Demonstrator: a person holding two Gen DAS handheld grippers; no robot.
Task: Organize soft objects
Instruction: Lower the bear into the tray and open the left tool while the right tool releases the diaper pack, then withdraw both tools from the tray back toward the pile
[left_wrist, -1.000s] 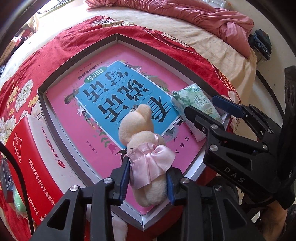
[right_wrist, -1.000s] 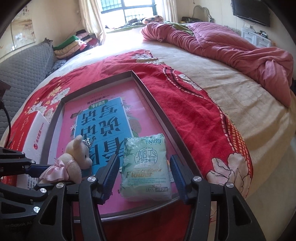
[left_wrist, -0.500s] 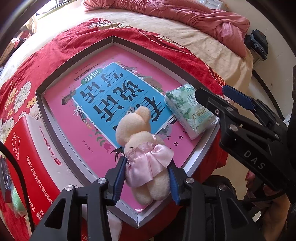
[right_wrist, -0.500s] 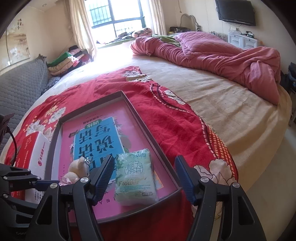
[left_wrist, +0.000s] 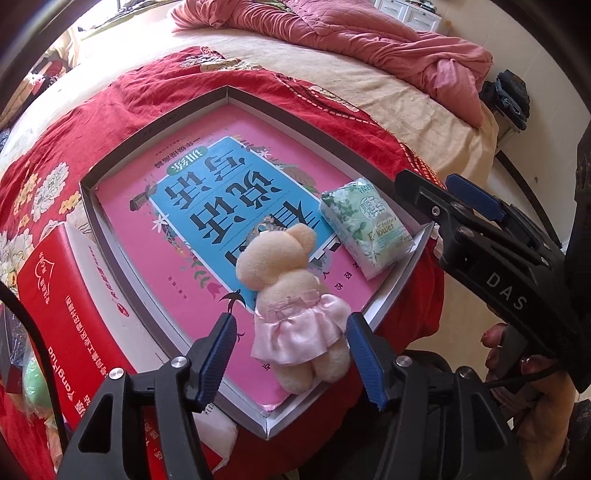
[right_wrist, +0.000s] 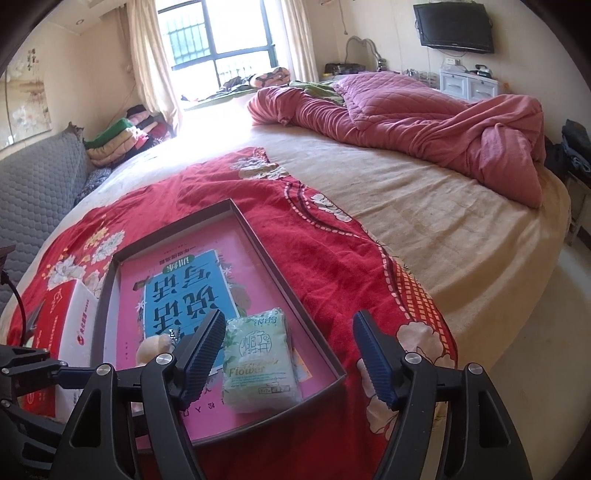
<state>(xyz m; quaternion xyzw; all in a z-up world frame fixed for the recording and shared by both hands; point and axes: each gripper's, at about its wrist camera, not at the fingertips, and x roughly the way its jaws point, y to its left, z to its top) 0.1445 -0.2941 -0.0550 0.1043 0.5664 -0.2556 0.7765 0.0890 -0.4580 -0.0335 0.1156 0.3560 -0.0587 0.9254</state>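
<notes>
A cream plush bear in a pink satin skirt (left_wrist: 291, 299) lies in the near corner of a shallow grey-rimmed tray (left_wrist: 147, 133) with a pink and blue printed floor. My left gripper (left_wrist: 290, 354) is open, its blue pads on either side of the bear's skirt and clear of it. A green and white tissue pack (left_wrist: 365, 225) lies beside the bear near the tray's right rim. In the right wrist view the pack (right_wrist: 258, 365) and tray (right_wrist: 280, 277) lie below my right gripper (right_wrist: 291, 354), which is open, empty and raised. Only the bear's head (right_wrist: 155, 347) shows there.
The tray rests on a red floral blanket (right_wrist: 314, 236) on a beige bed. A red and white carton (left_wrist: 74, 314) stands at the tray's left. A pink quilt (right_wrist: 424, 122) is heaped at the far side. The bed edge and floor lie to the right.
My left gripper has opened and let go of the bear, which now lies in the tray. My right gripper has pulled back and up from the tissue pack.
</notes>
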